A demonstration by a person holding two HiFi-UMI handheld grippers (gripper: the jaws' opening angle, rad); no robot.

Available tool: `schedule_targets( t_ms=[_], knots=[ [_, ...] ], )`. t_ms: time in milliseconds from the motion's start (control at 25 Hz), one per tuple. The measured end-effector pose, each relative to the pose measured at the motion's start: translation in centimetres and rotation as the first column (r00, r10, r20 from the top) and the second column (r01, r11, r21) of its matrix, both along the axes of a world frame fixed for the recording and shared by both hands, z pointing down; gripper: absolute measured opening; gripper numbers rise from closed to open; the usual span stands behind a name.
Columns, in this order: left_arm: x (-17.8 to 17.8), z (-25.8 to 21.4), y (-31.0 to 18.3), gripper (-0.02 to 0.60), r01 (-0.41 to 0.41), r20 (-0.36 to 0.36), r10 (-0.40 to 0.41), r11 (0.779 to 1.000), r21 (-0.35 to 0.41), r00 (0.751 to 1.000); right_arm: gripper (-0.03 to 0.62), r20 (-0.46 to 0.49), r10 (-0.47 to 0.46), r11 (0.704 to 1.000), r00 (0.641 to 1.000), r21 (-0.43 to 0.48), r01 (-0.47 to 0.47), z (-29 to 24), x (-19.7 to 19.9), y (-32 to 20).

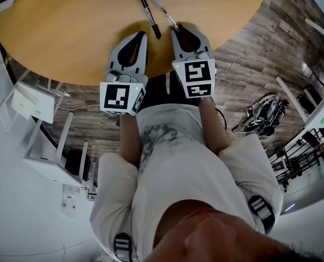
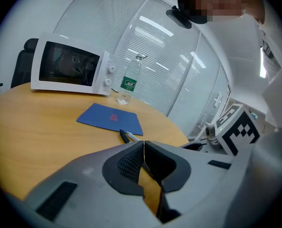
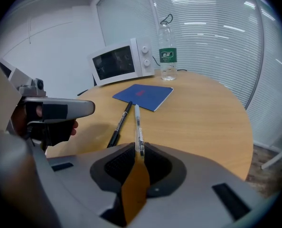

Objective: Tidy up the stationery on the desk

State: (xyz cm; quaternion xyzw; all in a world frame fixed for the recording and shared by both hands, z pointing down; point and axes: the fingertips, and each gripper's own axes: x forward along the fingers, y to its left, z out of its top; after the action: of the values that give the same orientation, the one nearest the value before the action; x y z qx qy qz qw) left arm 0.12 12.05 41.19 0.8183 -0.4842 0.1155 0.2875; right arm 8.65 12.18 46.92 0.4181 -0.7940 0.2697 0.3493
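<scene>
Right hand-held gripper (image 3: pixel 139 148) clenched on near end of clear pen (image 3: pixel 137 120), which lies flat on tabletop (image 3: pixel 202 113). Black pen (image 3: pixel 120 125) just left of it. Left hand-held gripper (image 2: pixel 144 144) clenched, empty. Notebook (image 3: pixel 143 95) beyond.

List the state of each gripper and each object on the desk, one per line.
left gripper: shut, empty
right gripper: shut on the clear pen
clear pen: lying flat, near end gripped
black marker: lying flat, not held
blue notebook: closed, flat
water bottle: upright
microwave: door shut
</scene>
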Motion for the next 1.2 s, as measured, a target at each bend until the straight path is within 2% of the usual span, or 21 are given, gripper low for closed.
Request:
schedule_targets(
  t_ms=[280, 600, 960, 1200],
  knots=[
    [0.1, 0.3, -0.1, 0.012, 0.016, 0.002, -0.016, 1.0, -0.009, 1.0, 0.137, 0.068, -0.129, 0.991, 0.989, -0.032, 0.131, -0.4, -2.4, 1.4],
    [-0.7, 0.3, -0.5, 0.012, 0.042, 0.004, -0.042, 0.999, -0.015, 0.999, 0.137, 0.091, -0.184, 0.981, 0.979, -0.043, 0.189, -0.7, -3.5, 1.7],
    [-1.7, 0.1, -2.2, 0.012, 0.076, 0.006, -0.076, 0.997, -0.013, 0.997, 0.135, 0.041, -0.19, 0.982, 0.981, 0.024, 0.189, -2.4, -1.7, -1.9],
    [-2.5, 0.2, -4.0, 0.012, 0.105, 0.026, -0.105, 0.994, -0.023, 0.994, 0.08, -0.001, -0.211, 0.975, 0.978, 0.065, 0.21, -2.7, -0.6, -5.8]
  ],
)
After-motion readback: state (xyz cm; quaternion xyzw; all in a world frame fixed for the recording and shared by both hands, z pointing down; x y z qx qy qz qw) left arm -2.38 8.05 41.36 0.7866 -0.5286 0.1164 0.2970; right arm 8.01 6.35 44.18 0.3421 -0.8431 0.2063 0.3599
